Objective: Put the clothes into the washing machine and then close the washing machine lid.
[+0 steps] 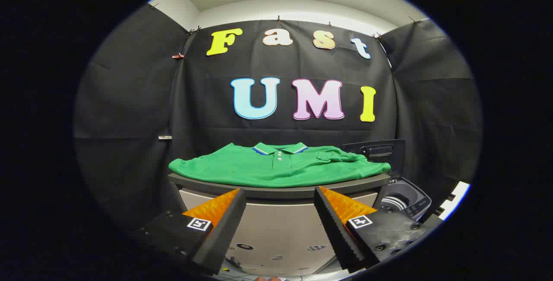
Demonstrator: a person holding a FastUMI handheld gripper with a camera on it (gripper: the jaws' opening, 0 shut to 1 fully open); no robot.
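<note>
**Soft shirt waits on the bench, tool spread wide**

The green polo shirt lies flat across the bench, beyond the tool, whose fingers stand wide apart and empty. It looks light, limp and likely to sag, so pinch a bunched fold near the front hem. The washing machine stands lid-up beside the bench

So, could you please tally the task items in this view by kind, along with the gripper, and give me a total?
Green polo shirt, spread flat on the table: 1
Washing machine, lid raised, beside the table: 1
Table: 1
Gripper, fingers open, nothing between them, short of the table: 1
Total: 4
</note>
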